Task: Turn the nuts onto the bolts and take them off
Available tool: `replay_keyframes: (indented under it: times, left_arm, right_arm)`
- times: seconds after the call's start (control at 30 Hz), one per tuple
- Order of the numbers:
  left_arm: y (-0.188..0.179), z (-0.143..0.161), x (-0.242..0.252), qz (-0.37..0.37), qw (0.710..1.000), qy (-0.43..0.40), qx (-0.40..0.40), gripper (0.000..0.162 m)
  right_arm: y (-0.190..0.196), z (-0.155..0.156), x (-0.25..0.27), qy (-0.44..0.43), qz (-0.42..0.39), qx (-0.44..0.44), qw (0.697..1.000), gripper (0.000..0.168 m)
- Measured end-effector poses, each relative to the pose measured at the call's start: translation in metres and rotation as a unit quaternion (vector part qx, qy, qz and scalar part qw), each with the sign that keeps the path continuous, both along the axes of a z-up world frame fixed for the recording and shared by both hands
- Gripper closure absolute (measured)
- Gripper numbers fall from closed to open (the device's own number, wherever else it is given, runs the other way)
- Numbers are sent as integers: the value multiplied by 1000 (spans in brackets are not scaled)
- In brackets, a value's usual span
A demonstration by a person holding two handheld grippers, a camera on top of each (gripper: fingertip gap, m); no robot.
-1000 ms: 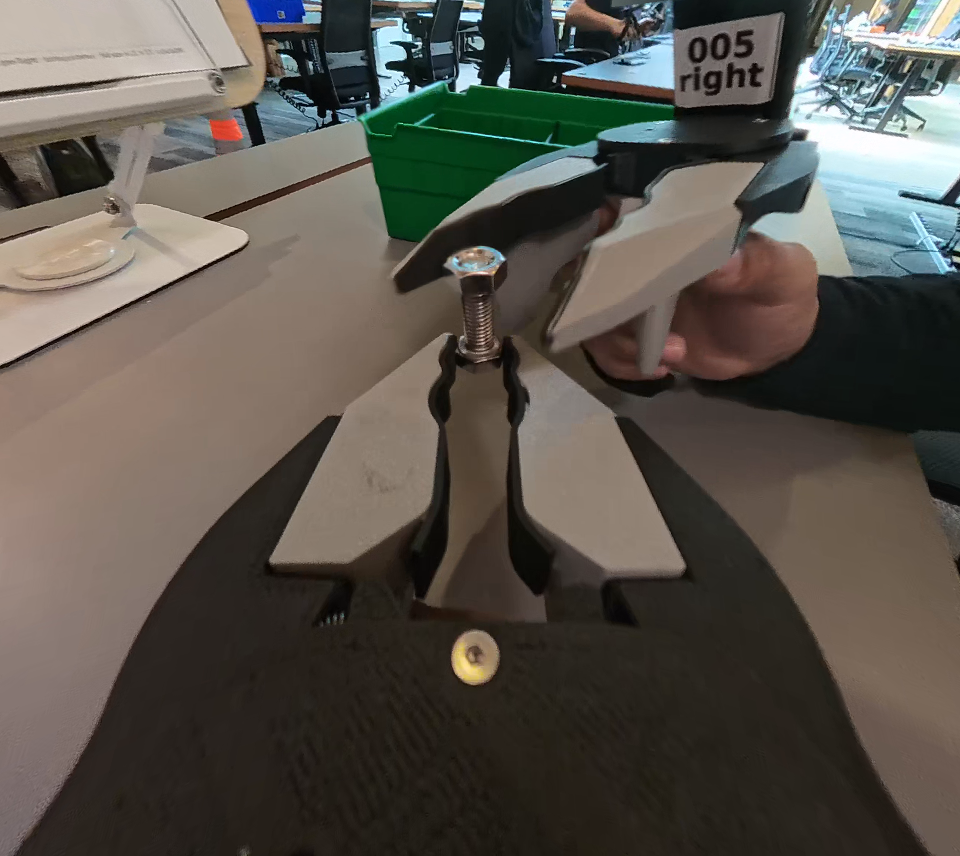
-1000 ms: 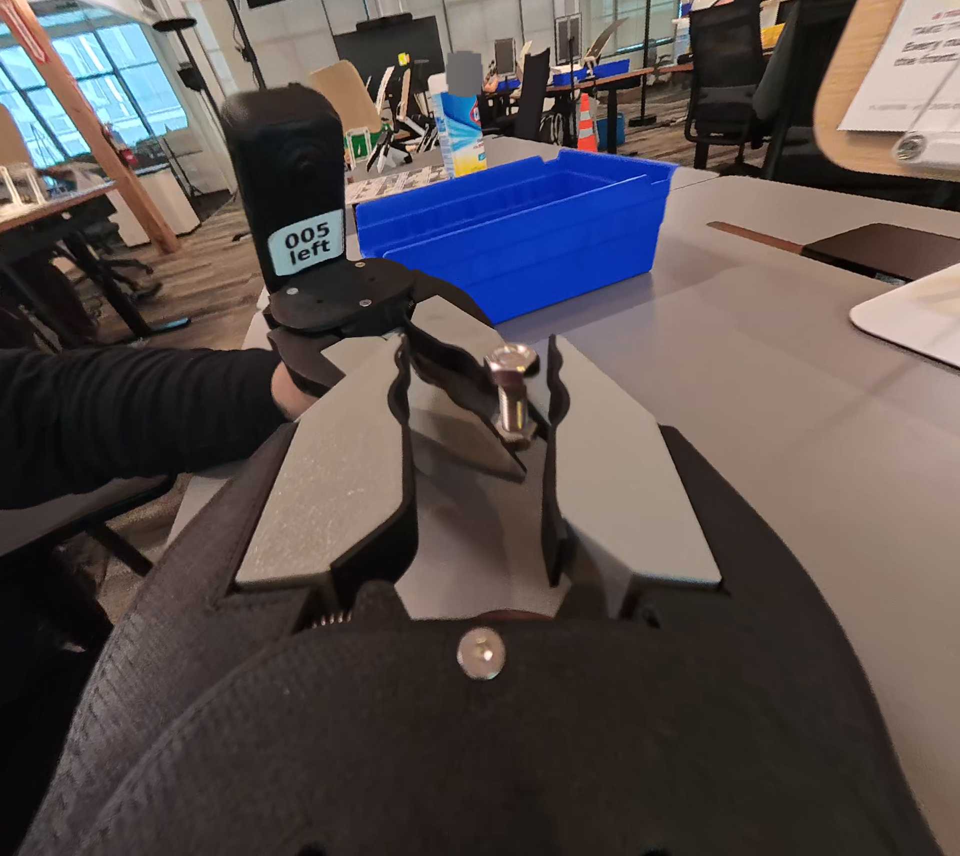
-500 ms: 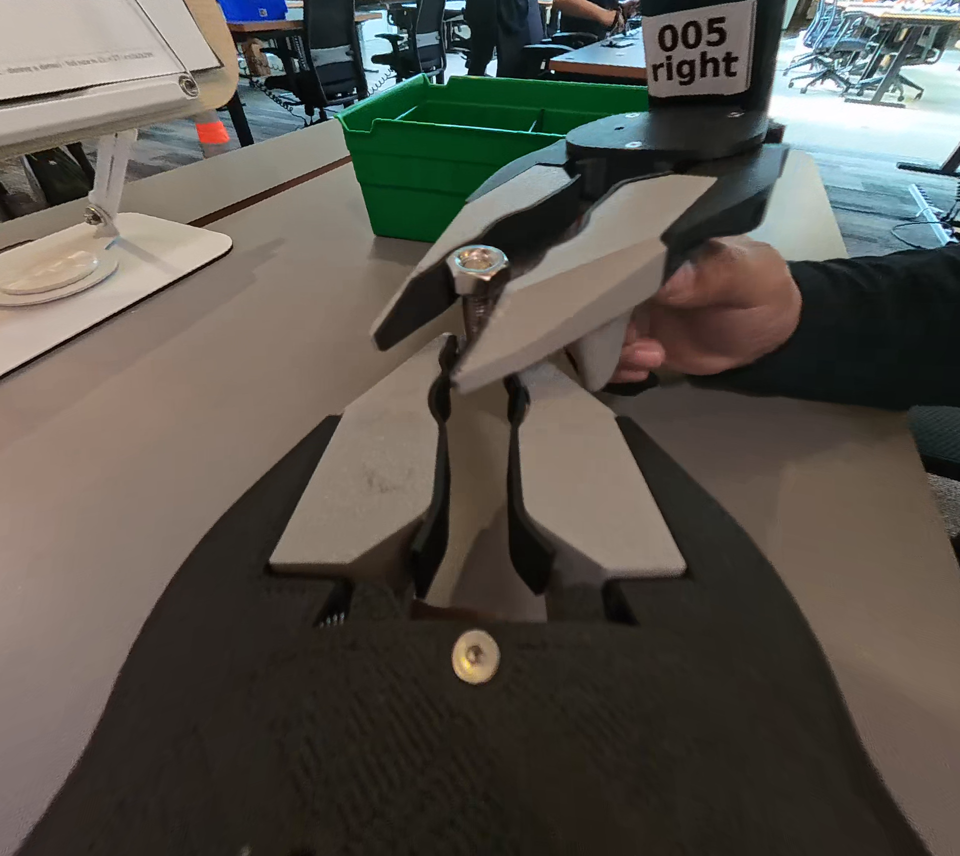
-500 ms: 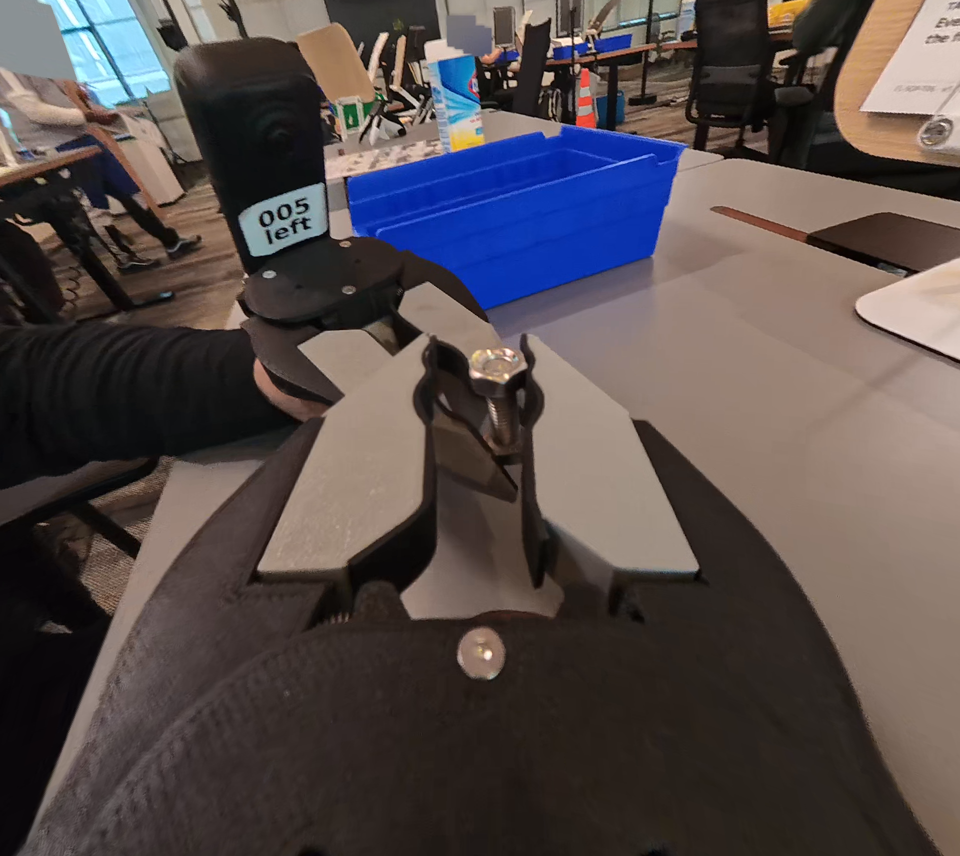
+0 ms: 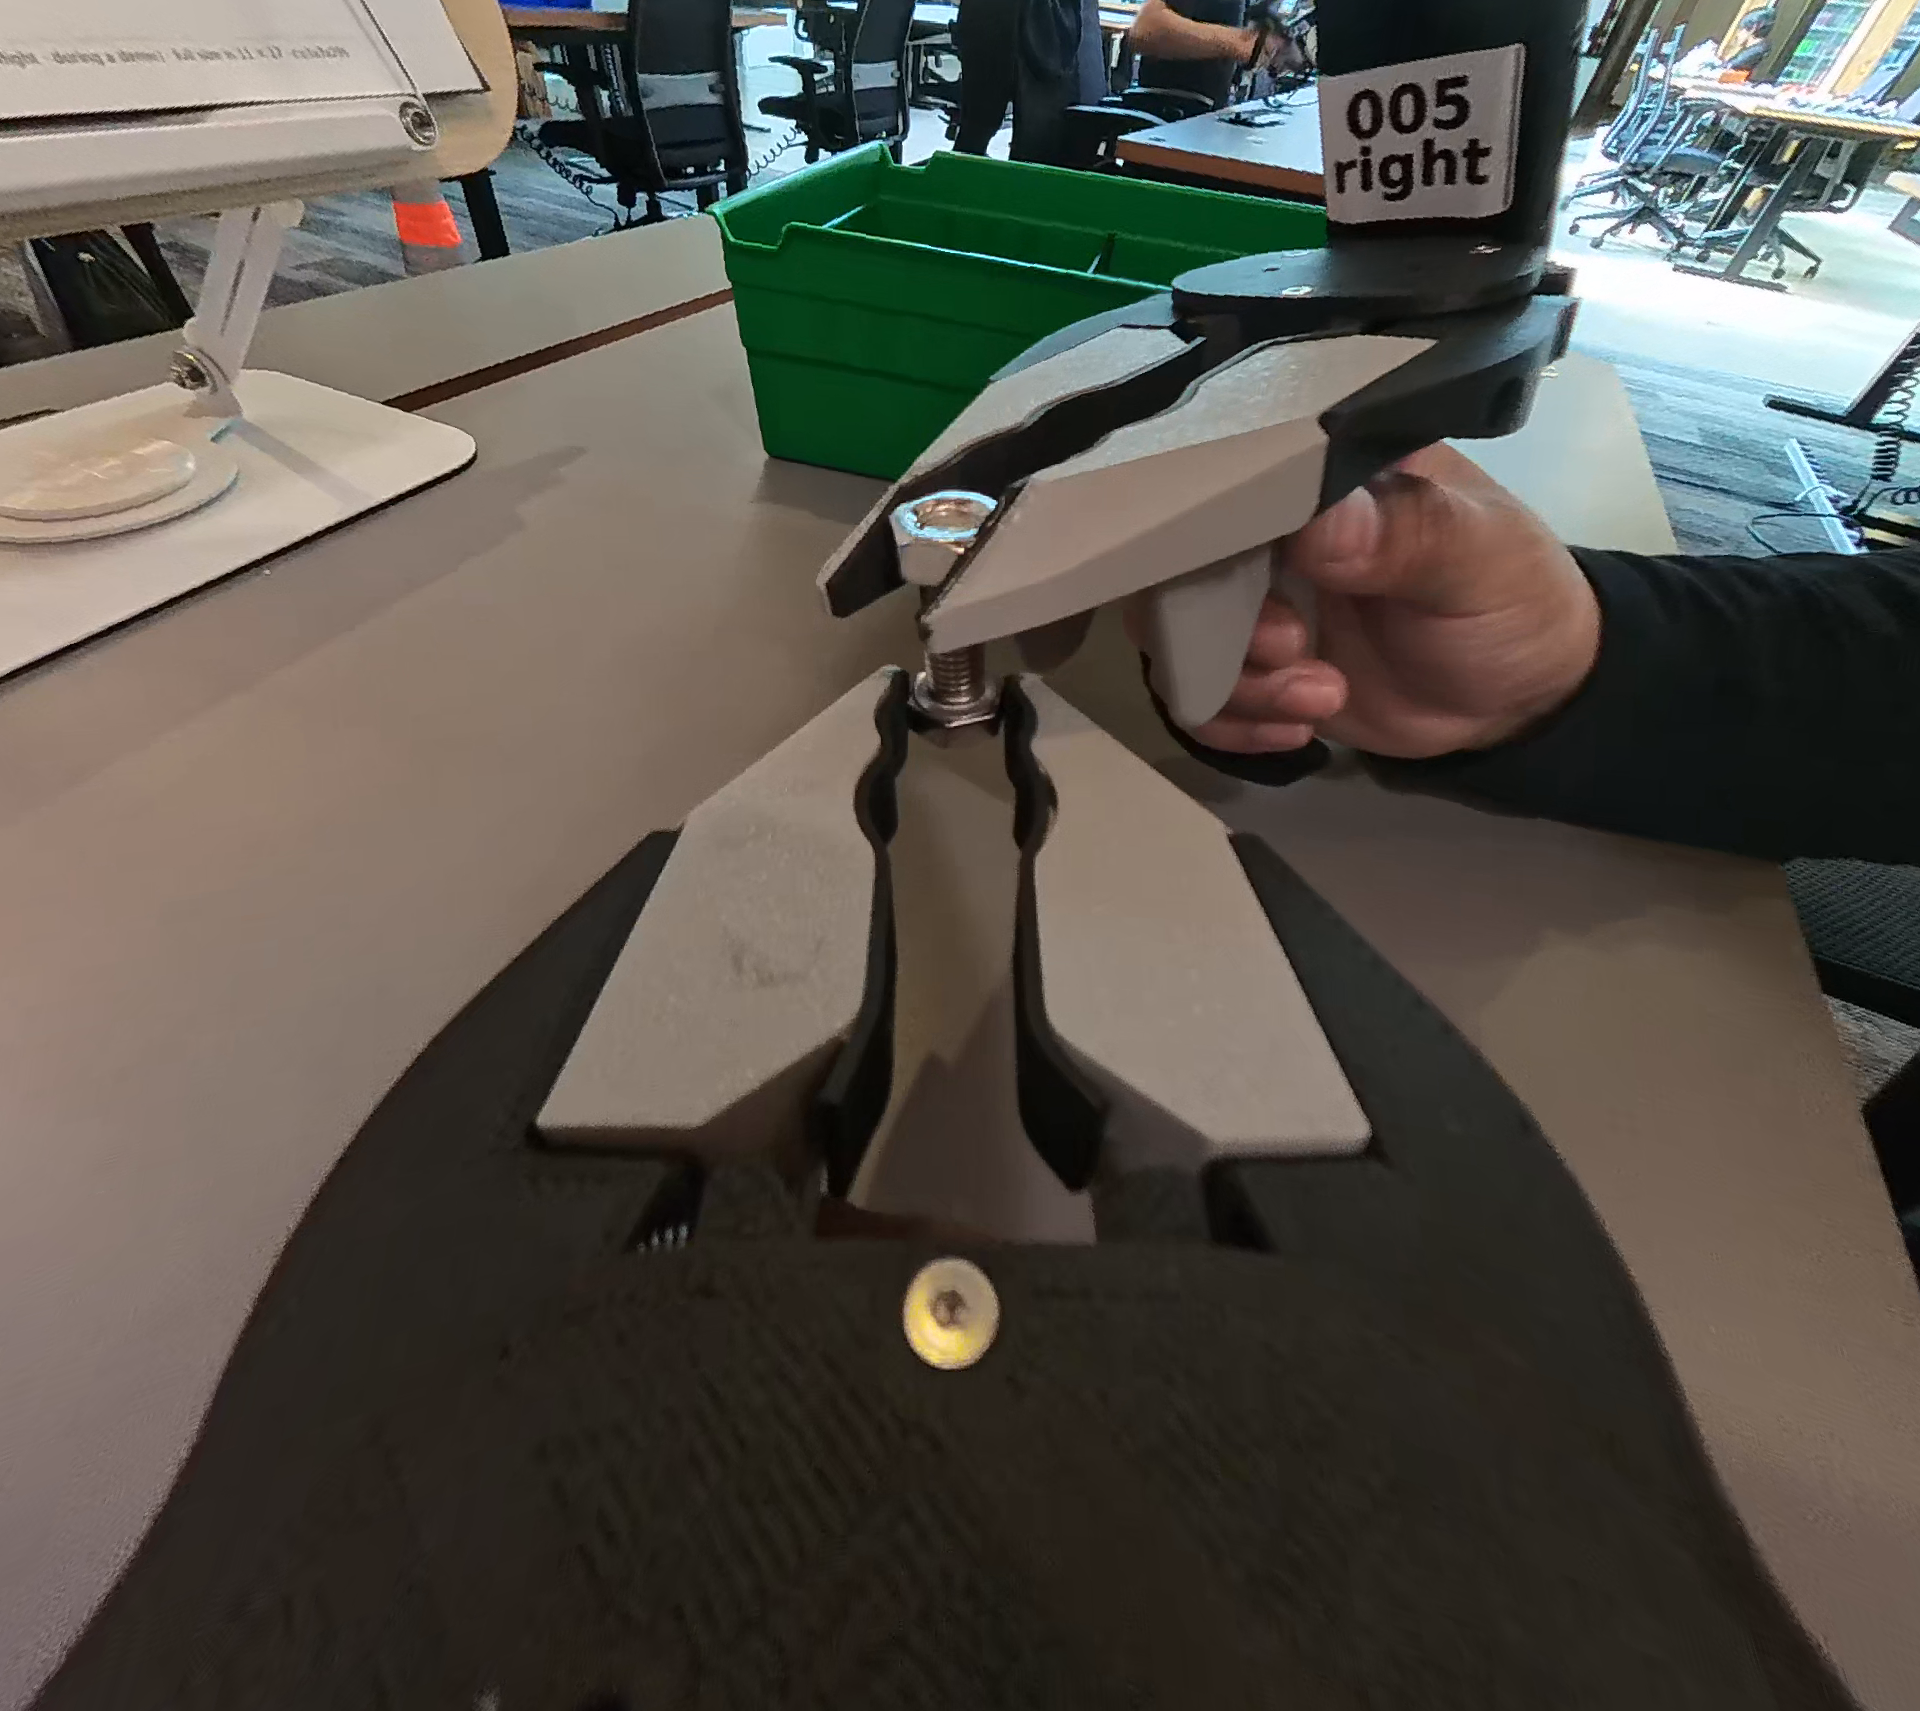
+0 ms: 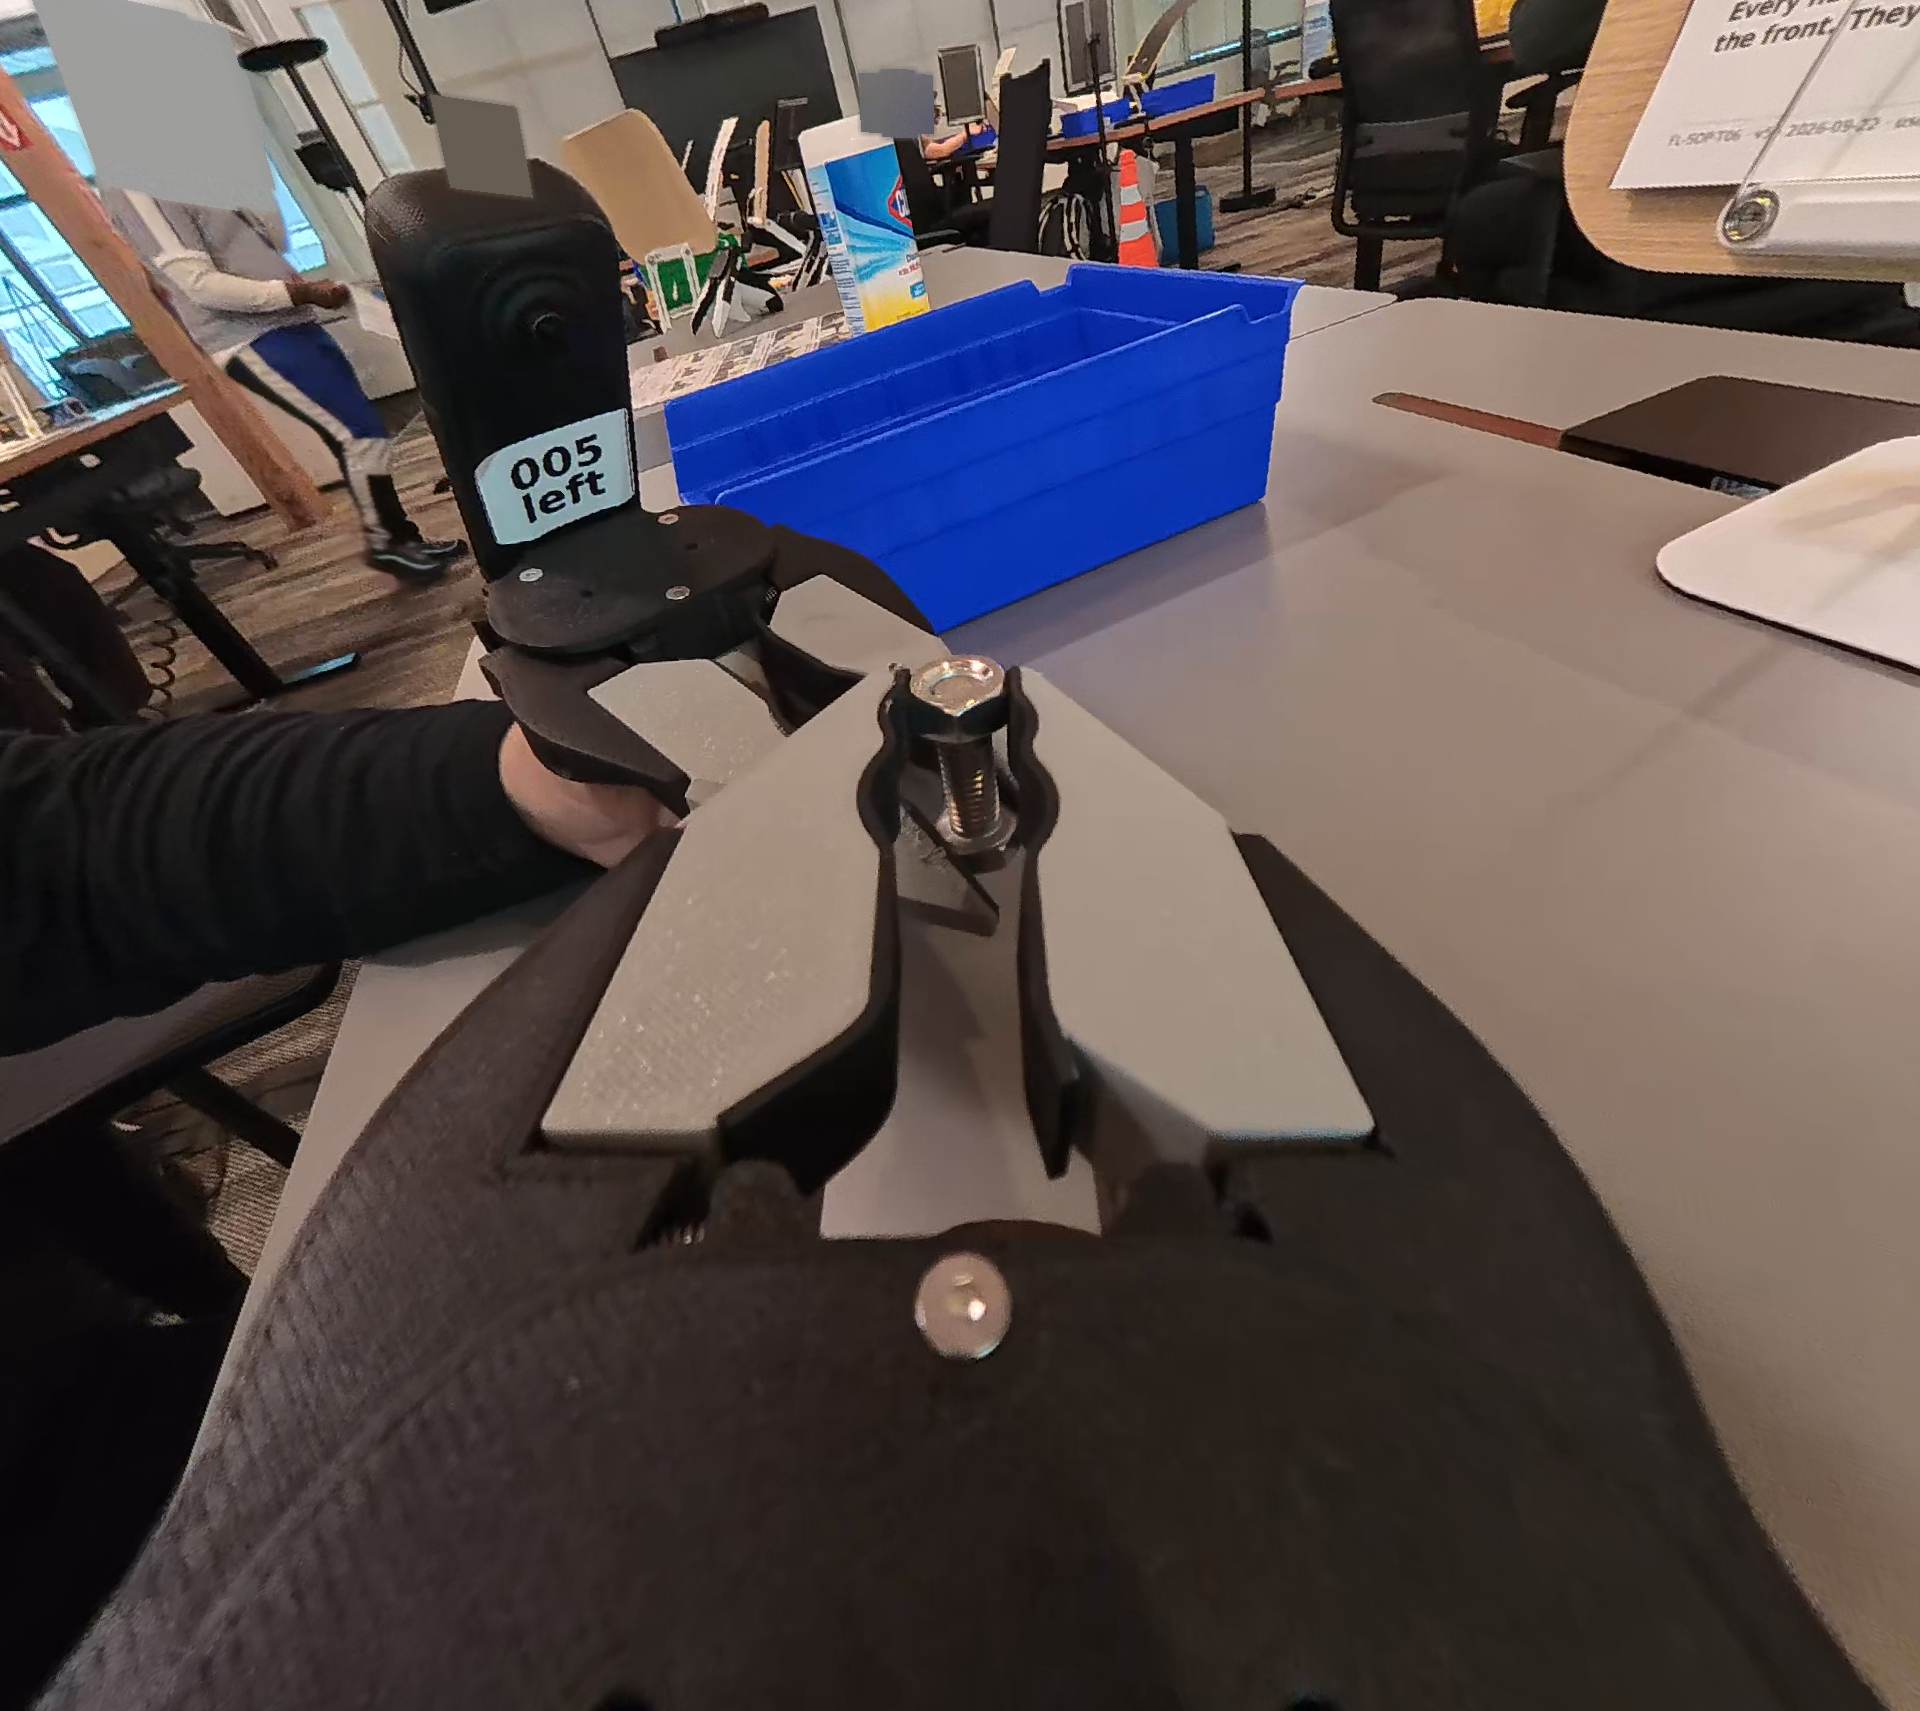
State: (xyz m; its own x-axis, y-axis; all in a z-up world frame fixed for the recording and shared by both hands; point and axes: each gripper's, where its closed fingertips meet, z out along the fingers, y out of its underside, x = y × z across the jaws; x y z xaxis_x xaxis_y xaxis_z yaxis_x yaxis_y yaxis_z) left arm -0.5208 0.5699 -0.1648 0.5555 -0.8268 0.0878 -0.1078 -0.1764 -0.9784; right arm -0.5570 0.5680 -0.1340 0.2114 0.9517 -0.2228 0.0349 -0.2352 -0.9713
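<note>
Since a second ago the right gripper (image 5: 914, 586) has swung in from 2 o'clock and closed over the bolt head; it stood spread open beside the bolt (image 5: 943, 612) then. That suggests a fresh bite for another turn between bolt and nut (whether threading on or off I cannot tell).

At the left of the left wrist view, a white stand (image 5: 223, 425) sits at 10 o'clock on the grey table (image 5: 499, 685). At centre, the left gripper (image 5: 951, 721) is clamped on the nut (image 5: 951, 711) at the shank's lower end, its fingers level and pointing to 12 o'clock. The bolt stands upright above it, held clear of the table, with bare thread showing between the two grips. Beyond, a green bin (image 5: 894, 331) lies at 12 o'clock. At the right, the person's right hand (image 5: 1423, 622) squeezes the trigger, the tool tilted down toward 8 o'clock. In the right wrist view a blue bin (image 6: 987, 456) rests behind.
</note>
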Motion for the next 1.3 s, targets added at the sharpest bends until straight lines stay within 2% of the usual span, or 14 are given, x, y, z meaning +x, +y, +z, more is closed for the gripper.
replay_keyframes:
  times: [0.57,1.3]
  left_arm:
    - [2,0,-3,-6,999,-27,-33,146]
    - [6,2,-5,11,999,-26,-24,149]
  right_arm:
    - [2,-6,-3,-3,4,-12,1000,153]
    - [5,-8,-1,-3,-7,-21,1000,154]
